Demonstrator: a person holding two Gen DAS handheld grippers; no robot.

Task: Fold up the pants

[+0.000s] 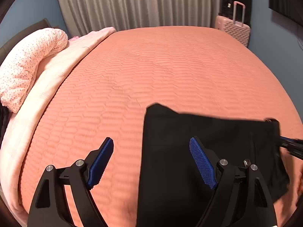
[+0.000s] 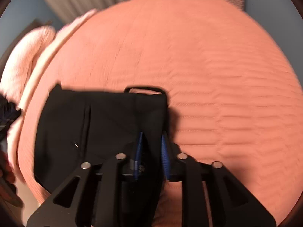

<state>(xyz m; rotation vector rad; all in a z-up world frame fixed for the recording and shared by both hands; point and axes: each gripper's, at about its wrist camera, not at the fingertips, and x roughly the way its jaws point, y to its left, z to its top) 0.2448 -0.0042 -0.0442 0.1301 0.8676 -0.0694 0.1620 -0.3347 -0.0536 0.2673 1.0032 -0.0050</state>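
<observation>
The pants (image 1: 198, 132) are black matt cloth, smooth, with no shine. The bed cover (image 1: 151, 66) is orange quilted cloth with a wavy stitched relief. The pillow (image 1: 28, 66) is soft cloth with small dots. The left tongs (image 1: 151, 147) are matt black plastic with shiny metal bolts, and the pads (image 1: 202, 162) are blue rubber with a rough grid. The suitcase (image 1: 234, 30) is pink hard plastic with a diamond relief. The curtain (image 1: 132, 3) is grey pleated cloth.
</observation>
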